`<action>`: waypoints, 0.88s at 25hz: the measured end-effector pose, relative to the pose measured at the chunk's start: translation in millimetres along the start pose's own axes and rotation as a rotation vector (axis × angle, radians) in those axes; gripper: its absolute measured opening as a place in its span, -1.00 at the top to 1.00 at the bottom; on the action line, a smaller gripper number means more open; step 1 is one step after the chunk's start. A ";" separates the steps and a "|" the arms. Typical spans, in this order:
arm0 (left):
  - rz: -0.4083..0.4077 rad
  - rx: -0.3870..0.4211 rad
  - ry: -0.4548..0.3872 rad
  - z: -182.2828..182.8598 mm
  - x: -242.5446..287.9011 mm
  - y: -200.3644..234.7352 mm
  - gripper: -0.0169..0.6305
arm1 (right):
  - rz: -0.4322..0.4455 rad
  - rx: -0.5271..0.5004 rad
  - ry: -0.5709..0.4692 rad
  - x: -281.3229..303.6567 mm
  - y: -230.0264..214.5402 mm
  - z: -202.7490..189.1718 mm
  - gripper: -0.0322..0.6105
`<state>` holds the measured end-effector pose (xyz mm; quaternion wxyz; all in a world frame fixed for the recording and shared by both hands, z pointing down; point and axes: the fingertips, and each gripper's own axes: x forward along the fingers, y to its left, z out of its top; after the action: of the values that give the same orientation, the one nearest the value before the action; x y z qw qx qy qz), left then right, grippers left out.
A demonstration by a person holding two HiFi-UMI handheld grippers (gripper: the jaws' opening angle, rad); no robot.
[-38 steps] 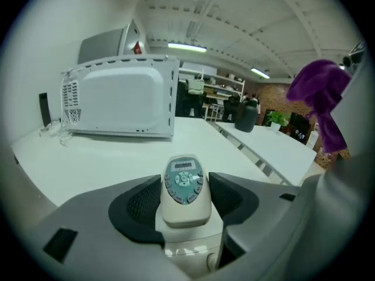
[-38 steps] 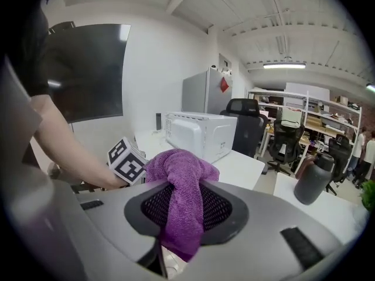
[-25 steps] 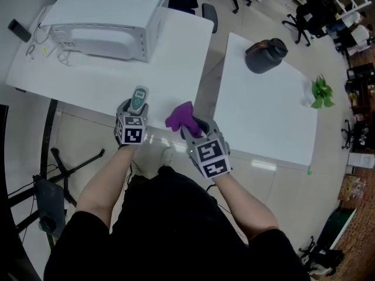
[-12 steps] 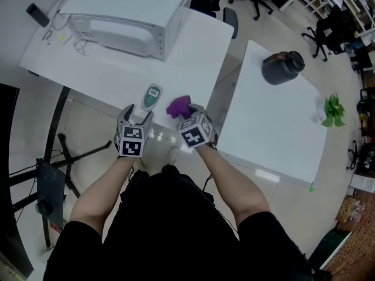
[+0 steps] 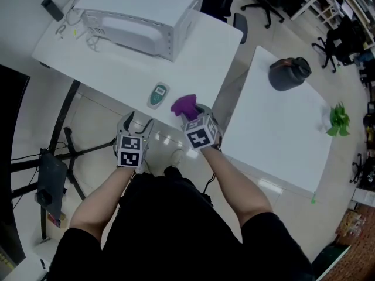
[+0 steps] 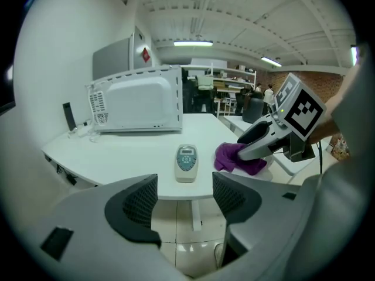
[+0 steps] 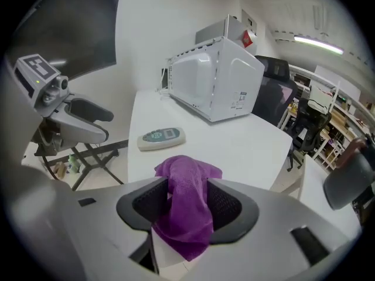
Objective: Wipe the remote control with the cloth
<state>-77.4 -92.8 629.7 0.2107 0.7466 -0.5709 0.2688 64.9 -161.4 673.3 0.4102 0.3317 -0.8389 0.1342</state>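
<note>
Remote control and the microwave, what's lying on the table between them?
Nothing: only bare white table runs from the remote control to the microwave, as the head view shows.

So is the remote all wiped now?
Looks nearly finished. The remote lies on the table with nothing holding it. The right gripper has just been opening its jaws, with the purple cloth loose between them. Still to do: pull clear of the cloth.
</note>
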 end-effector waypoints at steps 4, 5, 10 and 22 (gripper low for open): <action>-0.022 0.014 -0.060 17.2 -24.8 -1.5 0.07 | -0.033 0.015 -0.105 -44.7 5.0 26.3 0.17; -0.030 0.019 -0.079 22.7 -31.9 -1.4 0.08 | -0.041 0.016 -0.133 -58.4 9.1 35.0 0.17; -0.089 0.060 -0.188 54.2 -78.6 -3.0 0.09 | -0.061 0.023 -0.267 -121.7 51.5 68.0 0.17; -0.196 0.234 -0.391 78.3 -194.9 -22.6 0.94 | -0.159 0.000 -0.454 -220.6 155.5 93.3 0.71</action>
<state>-82.6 8.5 444.3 0.0332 0.8556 -0.4906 0.1617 3.2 6.4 450.5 0.2203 0.4184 -0.8808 0.0234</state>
